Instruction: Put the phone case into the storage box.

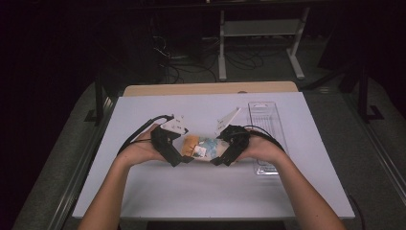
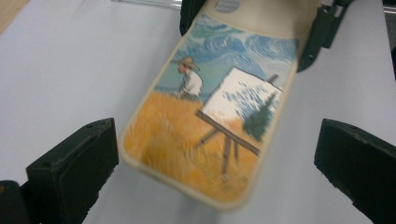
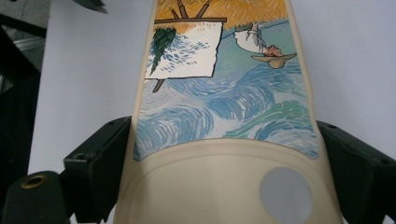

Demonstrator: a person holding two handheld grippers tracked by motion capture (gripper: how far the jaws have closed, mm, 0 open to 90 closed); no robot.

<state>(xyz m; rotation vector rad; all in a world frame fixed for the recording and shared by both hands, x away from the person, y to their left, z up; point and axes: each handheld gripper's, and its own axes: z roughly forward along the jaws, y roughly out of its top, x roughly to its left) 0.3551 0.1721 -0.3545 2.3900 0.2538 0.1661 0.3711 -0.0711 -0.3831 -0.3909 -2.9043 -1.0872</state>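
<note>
A cream phone case (image 1: 201, 146) printed with a painter, an easel and a wheat field hangs just above the white table (image 1: 191, 191), between my two grippers. My right gripper (image 3: 224, 158) is shut on the case (image 3: 224, 116) at its camera-hole end, a pad pressed to each long edge. In the left gripper view the same jaws clamp the far end of the case (image 2: 205, 135). My left gripper (image 2: 217, 158) is open around the wheat-field end, with a gap on both sides. In the high view the left gripper (image 1: 184, 158) and the right gripper (image 1: 220, 158) face each other.
A clear plastic tray (image 1: 265, 129) lies on the table just right of my right hand. A wooden board (image 1: 210, 88) runs along the table's far edge. Beyond it stand a white shelf frame (image 1: 258, 28) and loose cables on the floor.
</note>
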